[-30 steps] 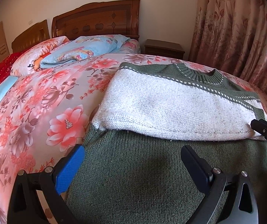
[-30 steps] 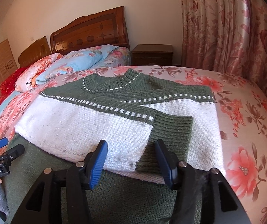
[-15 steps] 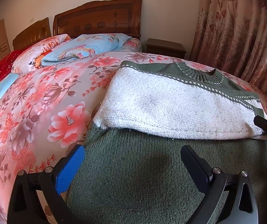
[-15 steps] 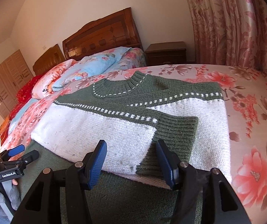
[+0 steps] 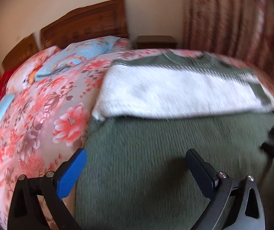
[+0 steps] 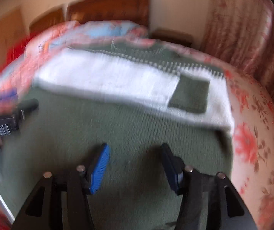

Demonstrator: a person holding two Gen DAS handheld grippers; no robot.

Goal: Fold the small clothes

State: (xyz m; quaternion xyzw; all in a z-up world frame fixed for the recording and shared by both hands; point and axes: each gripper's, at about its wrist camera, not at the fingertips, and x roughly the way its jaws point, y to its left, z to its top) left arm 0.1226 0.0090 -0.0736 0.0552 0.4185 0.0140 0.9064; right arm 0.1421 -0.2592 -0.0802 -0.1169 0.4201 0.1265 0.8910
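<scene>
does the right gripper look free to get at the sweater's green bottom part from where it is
Probably yes. The right gripper stands open just above the sweater's green bottom part, with nothing lying between them. The left gripper is off to the side, clear of that path.

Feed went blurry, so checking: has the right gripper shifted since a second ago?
Yes. The right gripper has pulled back toward the sweater's near hem: the folded green cuff, earlier between its jaws, now lies well beyond them.

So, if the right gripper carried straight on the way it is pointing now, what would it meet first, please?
Most likely the green lower part of the sweater. The right gripper is open with nothing between its jaws, and only green knit lies ahead, before the folded white sleeve. The blur leaves the gap unclear.
</scene>
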